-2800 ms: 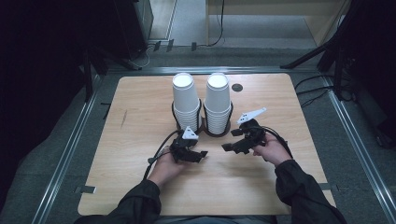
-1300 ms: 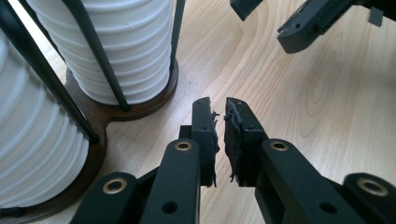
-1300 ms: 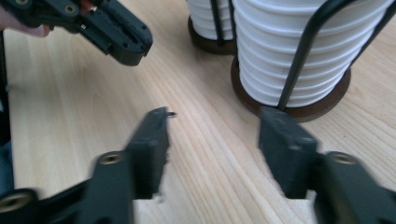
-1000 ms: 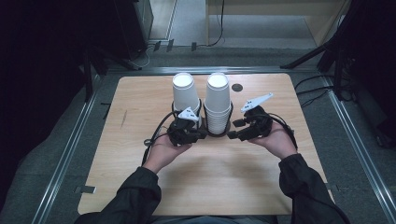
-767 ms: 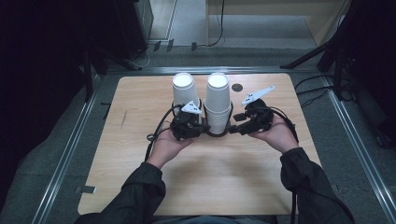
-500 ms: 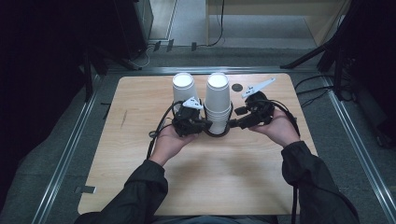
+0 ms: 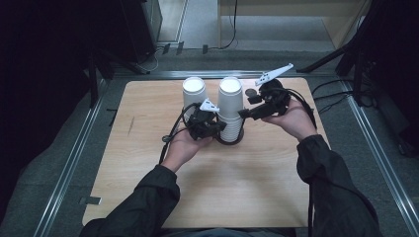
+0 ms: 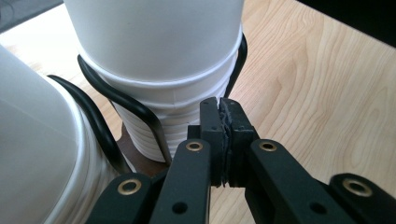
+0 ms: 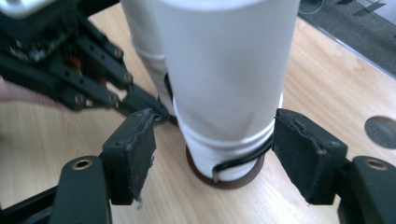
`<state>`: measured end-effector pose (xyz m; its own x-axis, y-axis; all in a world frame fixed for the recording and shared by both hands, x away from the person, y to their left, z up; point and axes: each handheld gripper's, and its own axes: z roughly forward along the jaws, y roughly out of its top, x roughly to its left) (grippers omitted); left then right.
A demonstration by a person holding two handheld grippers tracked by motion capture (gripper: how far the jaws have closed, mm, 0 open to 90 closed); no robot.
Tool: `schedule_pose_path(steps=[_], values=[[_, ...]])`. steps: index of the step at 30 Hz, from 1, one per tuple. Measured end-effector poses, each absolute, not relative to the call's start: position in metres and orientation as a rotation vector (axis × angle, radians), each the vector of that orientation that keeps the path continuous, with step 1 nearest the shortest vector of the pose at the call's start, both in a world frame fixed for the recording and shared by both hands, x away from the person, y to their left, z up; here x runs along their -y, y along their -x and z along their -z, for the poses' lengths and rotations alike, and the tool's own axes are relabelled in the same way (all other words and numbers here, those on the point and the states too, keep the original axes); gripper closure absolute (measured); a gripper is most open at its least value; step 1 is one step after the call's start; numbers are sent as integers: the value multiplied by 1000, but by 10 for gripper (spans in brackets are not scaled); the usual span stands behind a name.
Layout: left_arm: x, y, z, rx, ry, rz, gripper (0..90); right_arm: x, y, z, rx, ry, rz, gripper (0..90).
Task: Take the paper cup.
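Note:
Two tall stacks of white paper cups stand in a black wire holder [image 8: 122, 100] on a brown base. In the high view they are the left stack [image 7: 193, 94] and the right stack [image 7: 230, 101]. My left gripper [image 7: 218, 129] is shut with nothing between its jaws. Its tips [image 8: 222, 116] sit close against the lower rims of the right stack [image 8: 163, 70], with the left stack [image 8: 37, 140] beside it. My right gripper [image 7: 243, 113] is open. Its pads [image 9: 133, 151] stand on either side of the right stack [image 9: 224, 70], apart from it. The left gripper [image 9: 93, 60] shows beyond.
The holder sits toward the far middle of a wooden table [image 7: 232, 187]. A round dark hole [image 9: 380, 130] lies in the tabletop just right of the stacks. Dark floor and metal rails [image 7: 74, 153] surround the table.
Both hands moved away from the person toward the cup stacks. The left gripper reached the right stack's base, and the right gripper swung in around that stack.

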<state>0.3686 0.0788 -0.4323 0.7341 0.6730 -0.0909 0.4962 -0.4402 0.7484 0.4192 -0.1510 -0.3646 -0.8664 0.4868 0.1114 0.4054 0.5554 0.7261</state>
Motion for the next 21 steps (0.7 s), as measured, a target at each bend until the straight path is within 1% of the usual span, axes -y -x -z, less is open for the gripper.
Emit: schedule_pose_path(steps=[4, 9, 13, 21], values=[[-80, -370, 433, -886, -2117, -280, 890, 140, -428, 352, -2698, -776, -1208, 237], [-81, -372, 433, -885, -2123, -275, 891, 128, -437, 343, -2717, -775, -1184, 209], [-80, -372, 433, -891, -2114, -274, 890, 110, -444, 331, -2753, -727, -1103, 158], [-78, -372, 435, -887, -2125, -293, 880, 84, -454, 324, -2788, -706, -975, 106]])
